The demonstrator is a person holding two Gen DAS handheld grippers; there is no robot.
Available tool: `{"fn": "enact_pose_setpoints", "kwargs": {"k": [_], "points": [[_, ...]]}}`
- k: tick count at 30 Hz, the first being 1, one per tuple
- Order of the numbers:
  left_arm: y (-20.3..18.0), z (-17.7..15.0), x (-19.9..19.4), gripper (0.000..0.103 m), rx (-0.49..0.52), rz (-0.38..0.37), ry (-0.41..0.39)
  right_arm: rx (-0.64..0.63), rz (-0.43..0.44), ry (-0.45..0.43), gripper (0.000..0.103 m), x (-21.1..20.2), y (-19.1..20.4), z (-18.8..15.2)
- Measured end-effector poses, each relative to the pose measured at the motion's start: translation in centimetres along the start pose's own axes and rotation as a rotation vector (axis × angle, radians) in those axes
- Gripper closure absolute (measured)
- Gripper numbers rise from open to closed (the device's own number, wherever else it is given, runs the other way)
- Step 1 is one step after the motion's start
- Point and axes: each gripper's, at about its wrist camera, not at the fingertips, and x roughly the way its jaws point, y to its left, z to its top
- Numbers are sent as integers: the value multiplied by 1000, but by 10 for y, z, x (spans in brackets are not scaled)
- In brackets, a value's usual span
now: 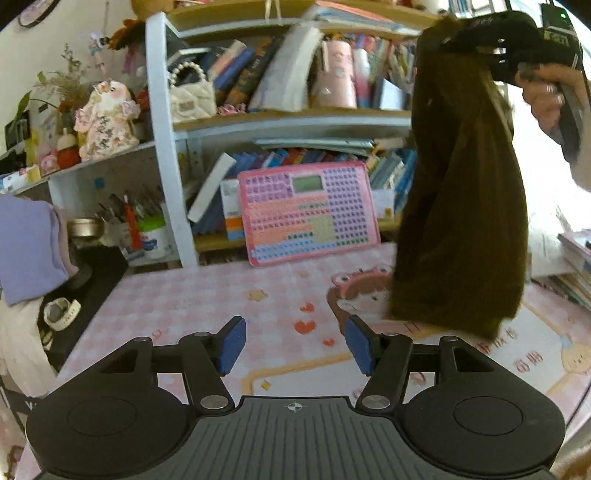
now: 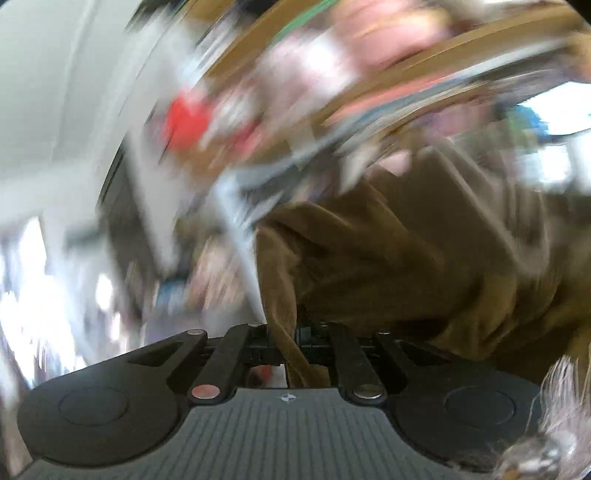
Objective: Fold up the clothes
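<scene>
1. The left hand-held gripper point(image 1: 295, 345) is seen at the bottom centre of the left wrist view, released, its blue pads point(image 1: 232, 345) apart with nothing between them, above the pink worktop point(image 1: 207, 295).
2. The right hand-held gripper point(image 1: 448, 35) is held high at the upper right of that view by a hand point(image 1: 550, 99), pointing roughly level.
3. It is clenched on the brown garment point(image 1: 461, 206), which hangs down from it at the right of the frame, its lower edge near the worktop.
4. In the blurred right wrist view, brown cloth is pinched between the closed jaws at bottom centre.
</scene>
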Motion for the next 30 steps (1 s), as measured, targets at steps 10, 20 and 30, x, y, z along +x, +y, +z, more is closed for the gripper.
{"fn": "enact_pose_setpoints", "kwargs": {"k": [10, 20, 30], "points": [[77, -21, 6, 32, -78, 109, 75, 6, 44, 861, 97, 140, 95, -260], [130, -34, 21, 32, -94, 122, 127, 6, -12, 897, 71, 157, 139, -285], [143, -33, 71, 32, -145, 28, 185, 50, -122, 777, 44, 122, 134, -262]]}}
